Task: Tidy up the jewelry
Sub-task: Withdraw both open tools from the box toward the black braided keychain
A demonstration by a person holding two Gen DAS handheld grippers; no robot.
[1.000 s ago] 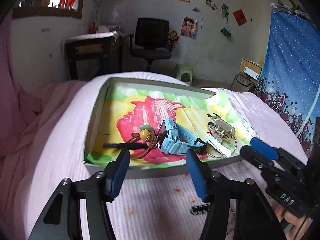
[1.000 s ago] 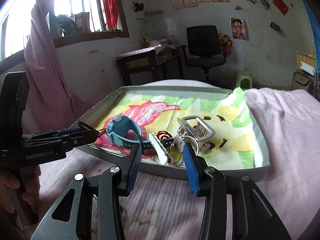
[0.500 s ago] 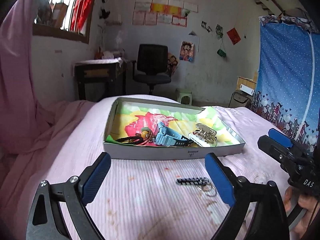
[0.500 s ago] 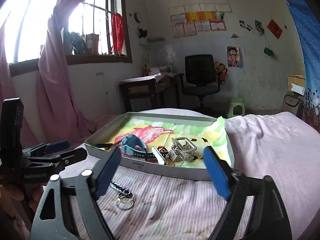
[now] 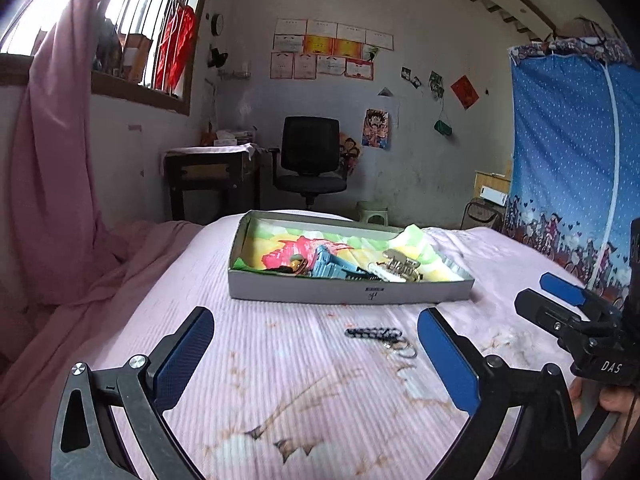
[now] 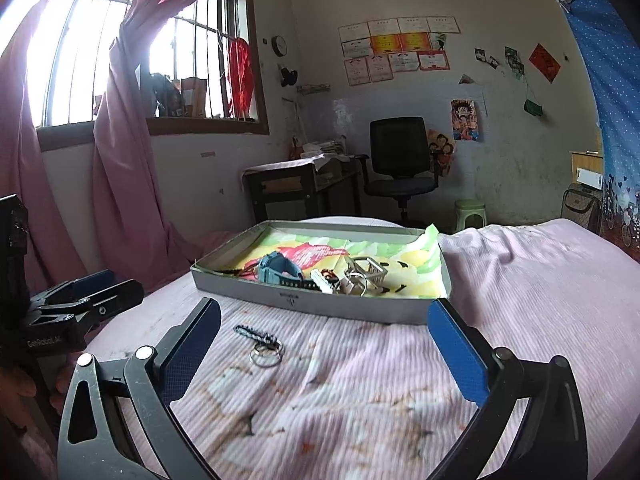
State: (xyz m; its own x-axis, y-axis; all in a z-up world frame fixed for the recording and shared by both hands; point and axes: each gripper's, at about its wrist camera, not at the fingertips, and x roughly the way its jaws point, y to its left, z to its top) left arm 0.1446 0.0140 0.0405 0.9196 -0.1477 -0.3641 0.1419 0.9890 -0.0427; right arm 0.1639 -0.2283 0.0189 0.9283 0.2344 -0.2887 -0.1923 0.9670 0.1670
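Observation:
A shallow grey box (image 5: 304, 289) (image 6: 256, 294) lined with bright flowered paper sits on the pink bedspread. Inside lie a blue watch (image 5: 328, 265) (image 6: 276, 268), a beaded piece (image 5: 294, 266), a white clip (image 6: 322, 281) and a metal buckle with rings (image 5: 400, 266) (image 6: 368, 270). A black braided cord with key rings (image 5: 380, 338) (image 6: 260, 340) lies on the bedspread in front of the box. My left gripper (image 5: 316, 356) is open and empty, short of the cord. My right gripper (image 6: 324, 348) is open and empty, also short of the box.
The bed (image 5: 280, 400) is covered in pink cloth. Beyond it stand a black office chair (image 5: 310, 160), a dark desk (image 5: 212, 180) and a green stool (image 5: 372, 212). Pink curtains (image 6: 120, 160) hang at the left, a blue curtain (image 5: 568, 168) at the right.
Both grippers have pulled back and up from the box and opened wide. The box looks smaller and farther. The black cord with rings on the bedspread has come into full view.

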